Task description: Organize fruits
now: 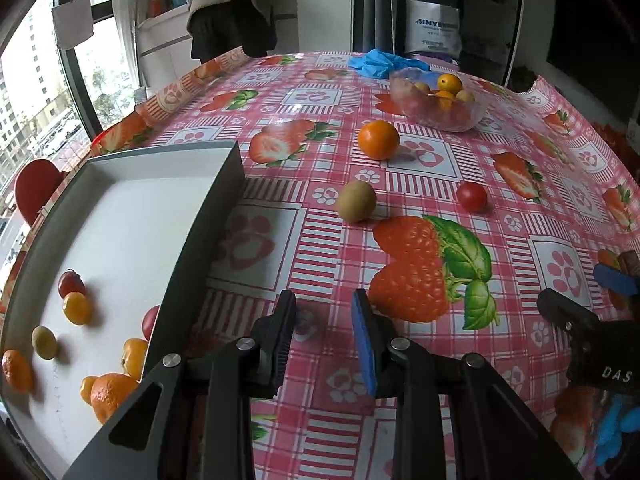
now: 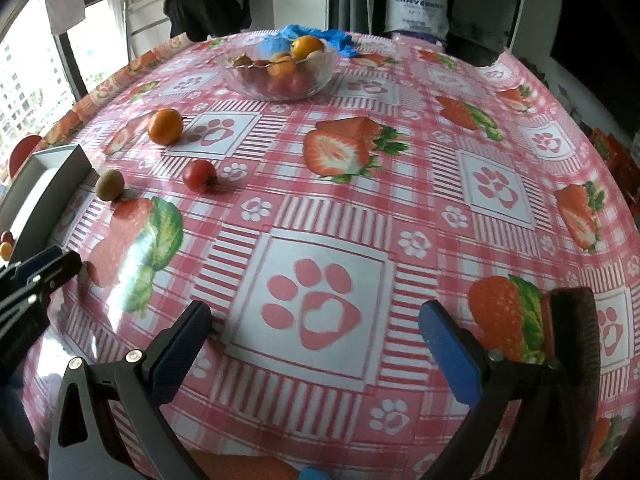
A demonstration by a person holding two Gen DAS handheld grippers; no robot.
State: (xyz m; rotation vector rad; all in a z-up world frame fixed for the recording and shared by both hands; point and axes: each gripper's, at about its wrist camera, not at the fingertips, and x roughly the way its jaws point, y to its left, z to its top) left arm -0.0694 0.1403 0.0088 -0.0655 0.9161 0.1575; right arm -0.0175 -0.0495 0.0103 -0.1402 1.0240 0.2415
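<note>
A grey-walled white tray [image 1: 224,200] at the left holds several small fruits: oranges, kumquats, cherry tomatoes, a green one. Loose on the tablecloth lie an orange [image 1: 378,139], a kiwi [image 1: 356,201] and a cherry tomato [image 1: 471,196]; they also show in the right wrist view: the orange [image 2: 165,126], the kiwi [image 2: 109,185], the tomato [image 2: 199,175]. A glass bowl [image 1: 472,122] of fruit stands at the back, also in the right wrist view [image 2: 320,76]. My left gripper [image 1: 324,340] is open and empty beside the tray. My right gripper [image 2: 316,352] is wide open and empty.
The table wears a pink checked cloth with strawberry and paw prints [image 2: 320,240]. Blue gloves [image 1: 384,63] lie behind the bowl. A person stands at the far edge [image 1: 228,8]. A window is at the left. The right gripper shows at the left view's right edge [image 1: 580,328].
</note>
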